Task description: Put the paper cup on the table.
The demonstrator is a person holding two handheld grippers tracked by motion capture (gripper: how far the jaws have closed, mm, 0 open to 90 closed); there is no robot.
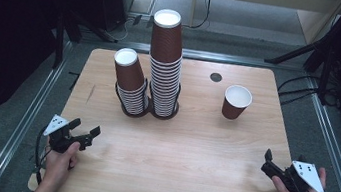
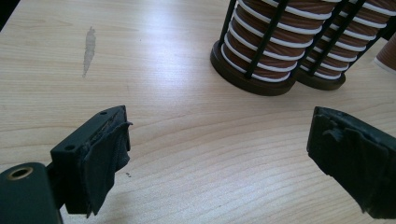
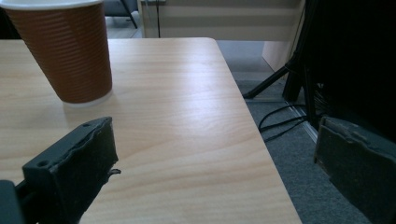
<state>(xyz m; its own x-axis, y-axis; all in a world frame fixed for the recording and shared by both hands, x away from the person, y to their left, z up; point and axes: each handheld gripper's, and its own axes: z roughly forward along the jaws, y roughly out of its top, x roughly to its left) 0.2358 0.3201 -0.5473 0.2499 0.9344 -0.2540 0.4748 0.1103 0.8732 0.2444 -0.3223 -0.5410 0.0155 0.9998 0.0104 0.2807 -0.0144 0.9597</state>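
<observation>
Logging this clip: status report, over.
Left gripper and right gripper both open, empty. Single cup upright, untouched, apart from two stacks. Nothing in the way.

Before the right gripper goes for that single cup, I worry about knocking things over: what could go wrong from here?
The single cup stands upright and looks empty, so a nudge from one pad of the open right gripper could tip it or push it away. The shorter stack leans in its holder beside the taller stack; a bump from the left gripper might topple either.
</observation>
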